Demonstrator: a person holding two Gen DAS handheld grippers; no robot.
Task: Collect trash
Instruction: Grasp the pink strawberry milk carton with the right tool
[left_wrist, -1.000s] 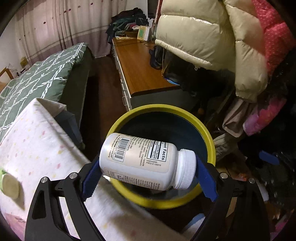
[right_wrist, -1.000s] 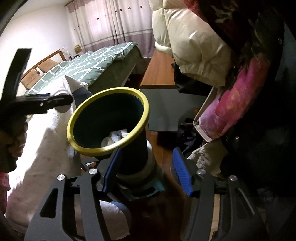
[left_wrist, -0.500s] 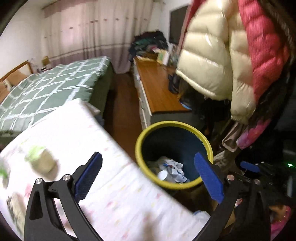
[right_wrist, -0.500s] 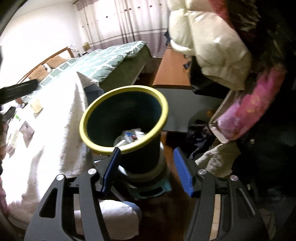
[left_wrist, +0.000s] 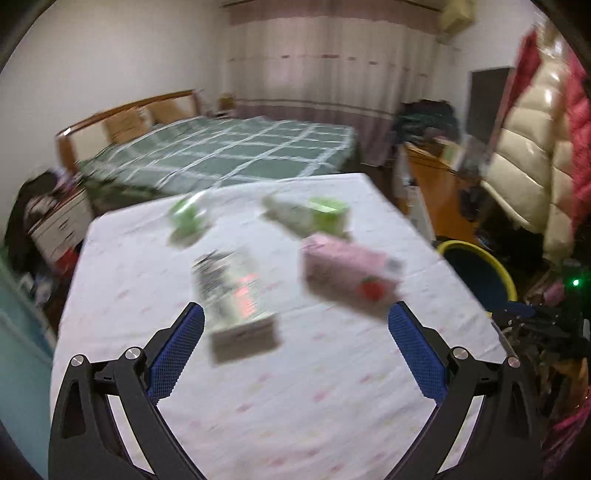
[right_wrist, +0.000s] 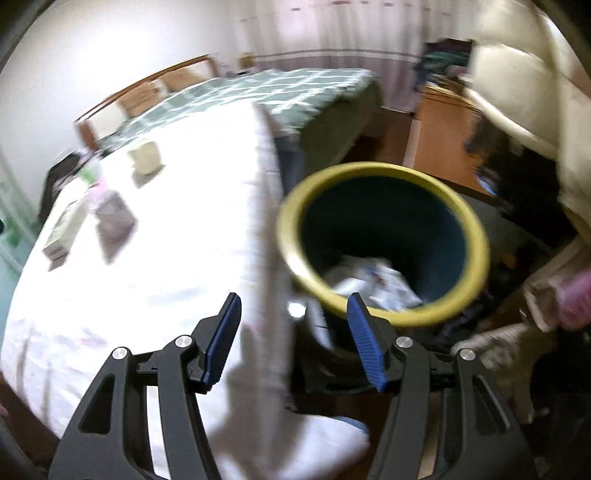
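In the left wrist view, four pieces of trash lie on the white tablecloth (left_wrist: 295, 387), all blurred: a pink carton (left_wrist: 351, 275), a grey-and-white box (left_wrist: 236, 295), a green-and-white packet (left_wrist: 308, 216) and a small green item (left_wrist: 186, 219) that may be a cup or wrapper. The left gripper (left_wrist: 295, 332) hangs above the cloth with its blue fingers (left_wrist: 177, 347) spread wide and nothing between them; the box sits just ahead of the left finger. One yellow-rimmed bin (left_wrist: 476, 251) shows at the table's right edge, partly cut off, and a green bed (left_wrist: 229, 155) lies beyond. In the right wrist view, the right gripper (right_wrist: 293, 339) points down at the table's edge beside the bin (right_wrist: 384, 243), its fingers moderately apart and empty. This view alone looks into the bin, where crumpled white trash (right_wrist: 369, 280) lies at the bottom. About four blurred items (right_wrist: 114, 221) show on the overexposed cloth, colours washed out.
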